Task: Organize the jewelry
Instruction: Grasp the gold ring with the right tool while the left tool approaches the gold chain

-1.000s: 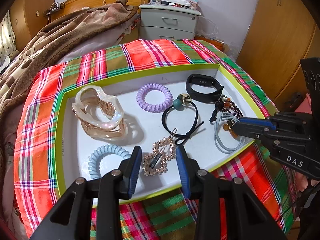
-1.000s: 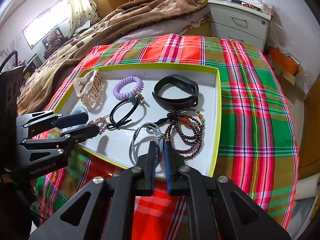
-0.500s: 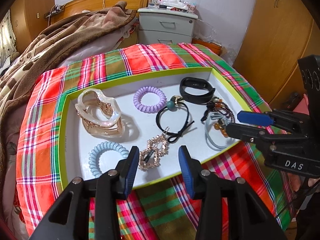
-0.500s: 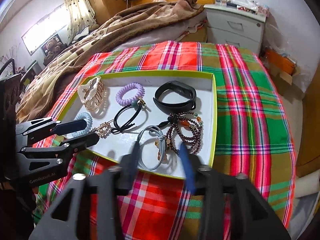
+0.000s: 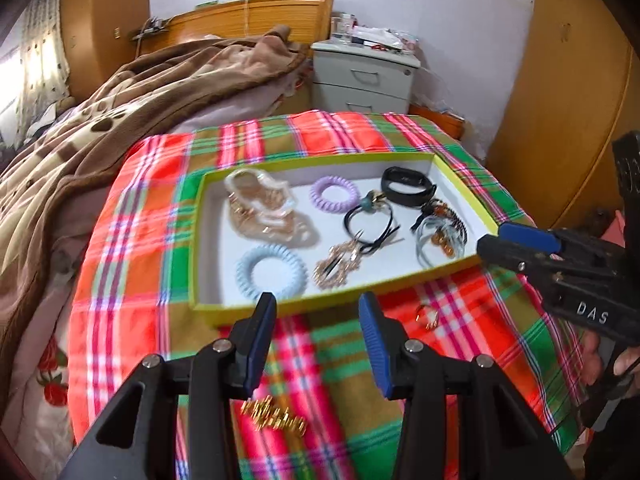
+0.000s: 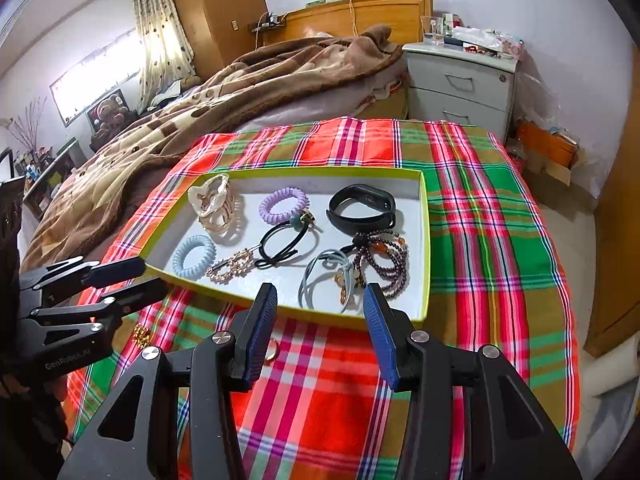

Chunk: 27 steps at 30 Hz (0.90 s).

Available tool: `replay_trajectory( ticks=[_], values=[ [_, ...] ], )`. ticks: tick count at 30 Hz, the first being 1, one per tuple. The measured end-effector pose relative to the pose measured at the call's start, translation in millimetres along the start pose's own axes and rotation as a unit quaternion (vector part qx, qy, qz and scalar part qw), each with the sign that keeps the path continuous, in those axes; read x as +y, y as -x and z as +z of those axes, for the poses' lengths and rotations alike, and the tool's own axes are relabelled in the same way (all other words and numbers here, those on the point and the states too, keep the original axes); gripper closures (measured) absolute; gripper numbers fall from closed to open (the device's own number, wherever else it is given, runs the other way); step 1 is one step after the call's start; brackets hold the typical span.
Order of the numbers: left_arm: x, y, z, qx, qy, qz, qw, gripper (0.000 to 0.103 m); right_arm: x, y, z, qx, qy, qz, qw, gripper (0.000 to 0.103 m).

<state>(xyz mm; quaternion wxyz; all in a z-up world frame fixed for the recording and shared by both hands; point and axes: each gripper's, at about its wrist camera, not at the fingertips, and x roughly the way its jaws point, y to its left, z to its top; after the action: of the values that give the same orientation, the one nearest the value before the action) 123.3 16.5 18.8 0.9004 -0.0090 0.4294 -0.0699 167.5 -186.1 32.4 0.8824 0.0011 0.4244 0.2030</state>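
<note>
Tray (image 6: 426, 240): two coil hair ties (image 6: 283, 204), one black band (image 6: 362, 208). Left tongs (image 5: 317, 318) opening, right tongs (image 6: 320, 312) spread, both empty.

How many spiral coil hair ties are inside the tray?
2. The purple coil hair tie lies near the tray's far wall, beside the black wristband. The light blue coil hair tie lies at the near left corner. None seems hidden.

the right gripper (image 5: 490, 244), seen from the left wrist camera, bears white letters "das" on its black body. the left gripper (image 6: 136, 276), seen from the right wrist camera, bears "genrobot.ai" on its body.
</note>
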Motion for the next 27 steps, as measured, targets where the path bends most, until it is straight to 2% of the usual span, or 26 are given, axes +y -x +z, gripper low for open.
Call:
replay_trajectory(
  ticks=[9,18,27],
  values=[
    [32,25,-31,-0.02,0.058,0.006,0.9981,0.058,8,0,-21,0.007,0.002,0.001,1.0,0.057],
    [49,24,-55,-0.011,0.08,0.002,0.9967,0.058,28,-21,-38,0.031,0.021,0.014,0.999,0.057],
    [57,21,-65,-0.004,0.091,-0.004,0.9958,0.058,45,-37,-37,0.046,0.046,0.009,0.998,0.057]
  ],
)
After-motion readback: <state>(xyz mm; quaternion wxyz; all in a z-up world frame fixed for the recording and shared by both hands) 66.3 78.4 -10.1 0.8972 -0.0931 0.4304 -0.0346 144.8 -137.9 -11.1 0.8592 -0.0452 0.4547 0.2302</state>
